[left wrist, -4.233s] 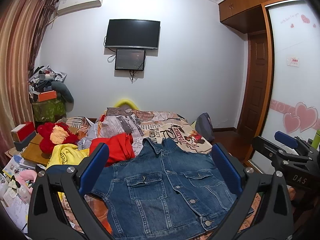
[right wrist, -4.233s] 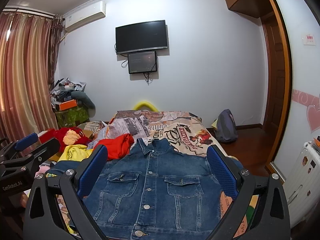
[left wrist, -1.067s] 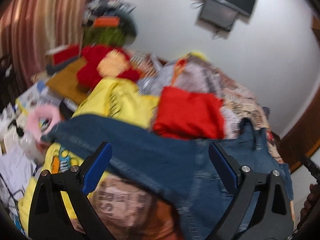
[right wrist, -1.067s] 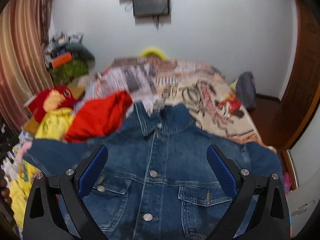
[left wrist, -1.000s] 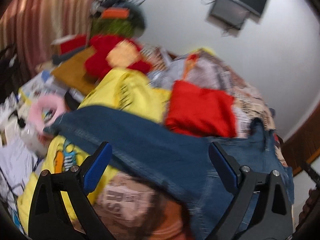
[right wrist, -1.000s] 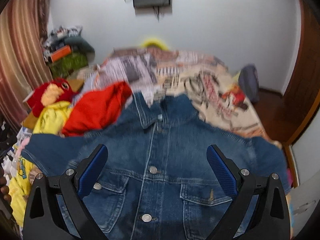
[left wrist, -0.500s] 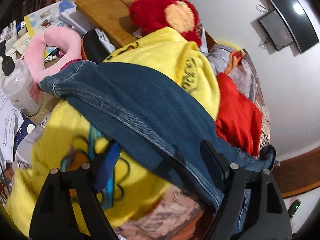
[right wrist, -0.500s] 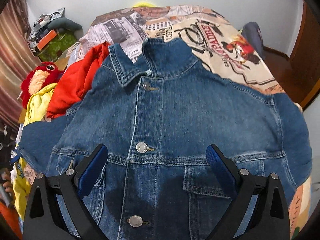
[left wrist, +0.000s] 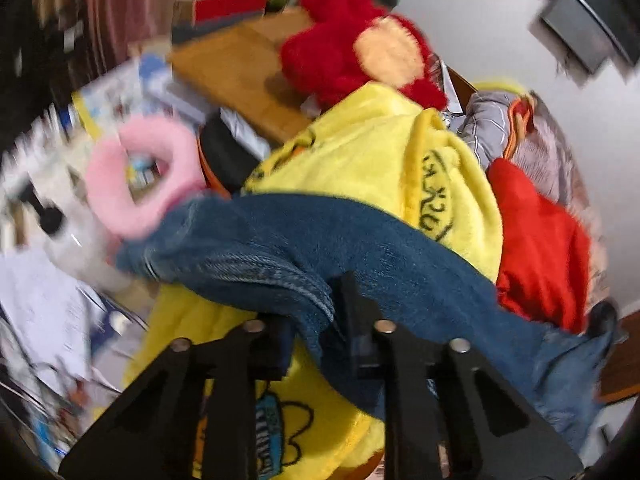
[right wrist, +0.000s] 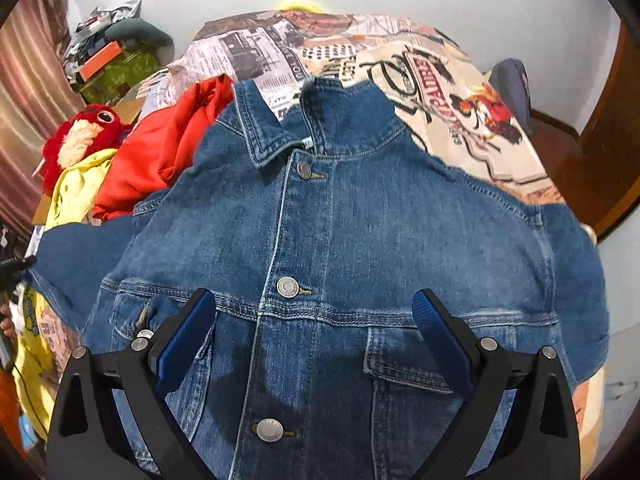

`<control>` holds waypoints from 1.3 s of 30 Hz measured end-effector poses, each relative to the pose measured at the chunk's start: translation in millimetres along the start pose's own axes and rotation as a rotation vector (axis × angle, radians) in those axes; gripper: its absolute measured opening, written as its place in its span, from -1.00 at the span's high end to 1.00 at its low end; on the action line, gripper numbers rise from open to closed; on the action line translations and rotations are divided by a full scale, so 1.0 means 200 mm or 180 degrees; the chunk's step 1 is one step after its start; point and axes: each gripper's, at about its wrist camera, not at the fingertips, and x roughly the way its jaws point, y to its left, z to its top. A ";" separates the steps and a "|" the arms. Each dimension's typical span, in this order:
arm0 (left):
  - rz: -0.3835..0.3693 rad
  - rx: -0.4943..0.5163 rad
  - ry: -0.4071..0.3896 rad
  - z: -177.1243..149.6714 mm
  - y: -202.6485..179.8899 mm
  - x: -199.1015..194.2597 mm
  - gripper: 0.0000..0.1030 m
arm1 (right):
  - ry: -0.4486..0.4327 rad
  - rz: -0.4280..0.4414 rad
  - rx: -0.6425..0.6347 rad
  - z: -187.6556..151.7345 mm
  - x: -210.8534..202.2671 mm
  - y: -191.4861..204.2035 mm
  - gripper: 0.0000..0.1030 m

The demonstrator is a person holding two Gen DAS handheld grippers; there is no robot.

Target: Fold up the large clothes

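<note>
**A:** So where's the denim jacket (right wrist: 360,248) sitting right now?

**B:** Spread front-up on the bed, over a newspaper-print bedspread (right wrist: 440,68), collar pointing at the far wall and buttons done up. One sleeve (left wrist: 280,240) trails off over a yellow fleece blanket (left wrist: 372,152) at the bed's edge.

**A:** And the grippers?

**B:** The left gripper (left wrist: 316,320) has its fingers pinched together on that sleeve, a fold of denim bunched between them. That view is pretty blurry though. The right gripper (right wrist: 316,340) hovers above the jacket's chest with its blue-padded fingers spread wide, holding nothing.

**A:** Anything else around?

**B:** A red garment (right wrist: 160,148) lies next to the jacket's shoulder, touching the collar side. Beyond the blanket there's a red plush toy (left wrist: 352,48) and a pink fuzzy ring (left wrist: 120,200) near the cuff.
</note>
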 end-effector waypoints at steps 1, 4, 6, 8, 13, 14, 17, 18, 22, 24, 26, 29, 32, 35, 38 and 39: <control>0.0049 0.0096 -0.0081 0.00 -0.03 -0.03 0.73 | -0.0025 -0.0018 -0.0032 0.00 -0.01 0.00 -0.89; 0.0028 0.0361 -0.0389 0.00 -0.16 -0.19 0.76 | -0.0106 -0.0105 -0.0168 0.00 -0.05 0.02 -0.89; -0.0080 0.0508 -0.0571 0.01 -0.24 -0.31 0.77 | -0.0142 -0.0161 -0.0257 0.00 -0.07 0.02 -0.89; -0.0256 0.0643 -0.0747 0.02 -0.35 -0.44 0.79 | -0.0179 -0.0203 -0.0324 0.00 -0.08 0.03 -0.89; -0.0746 0.0902 -0.1025 0.02 -0.63 -0.70 0.84 | -0.0273 -0.0253 -0.0417 0.00 -0.12 0.02 -0.89; -0.0840 0.0959 -0.1058 0.01 -0.68 -0.74 0.85 | -0.0287 -0.0250 -0.0419 0.00 -0.13 0.02 -0.90; -0.1148 0.1147 -0.1121 -0.04 -0.90 -0.84 0.86 | -0.0317 -0.0250 -0.0404 -0.01 -0.15 0.00 -0.89; -0.1247 0.1207 -0.1121 -0.07 -0.97 -0.87 0.86 | -0.0322 -0.0256 -0.0395 -0.01 -0.15 -0.01 -0.89; -0.1593 0.1442 -0.0983 -0.17 -1.25 -0.91 0.86 | -0.0351 -0.0256 -0.0357 -0.02 -0.18 -0.05 -0.89; -0.1715 0.1591 -0.0874 -0.25 -1.38 -0.89 0.87 | -0.0392 -0.0265 -0.0344 -0.03 -0.20 -0.08 -0.89; -0.1785 0.1730 -0.0737 -0.34 -1.49 -0.85 0.87 | -0.0425 -0.0269 -0.0322 -0.04 -0.22 -0.10 -0.90; -0.1899 0.1897 -0.0508 -0.48 -1.64 -0.79 0.87 | -0.0435 -0.0253 -0.0280 -0.05 -0.24 -0.13 -0.90; -0.2019 0.2099 -0.0123 -0.64 -1.78 -0.70 0.87 | -0.0424 -0.0269 -0.0261 -0.07 -0.24 -0.16 -0.90; -0.1937 0.2371 0.0184 -0.83 -1.91 -0.60 0.87 | -0.0383 -0.0309 -0.0268 -0.09 -0.24 -0.18 -0.90; -0.1875 0.2633 0.0550 -1.01 -1.99 -0.50 0.87 | -0.0369 -0.0325 -0.0266 -0.12 -0.24 -0.20 -0.90; -0.1864 0.2713 0.0670 -1.06 -2.00 -0.48 0.87 | -0.0366 -0.0324 -0.0264 -0.13 -0.25 -0.21 -0.90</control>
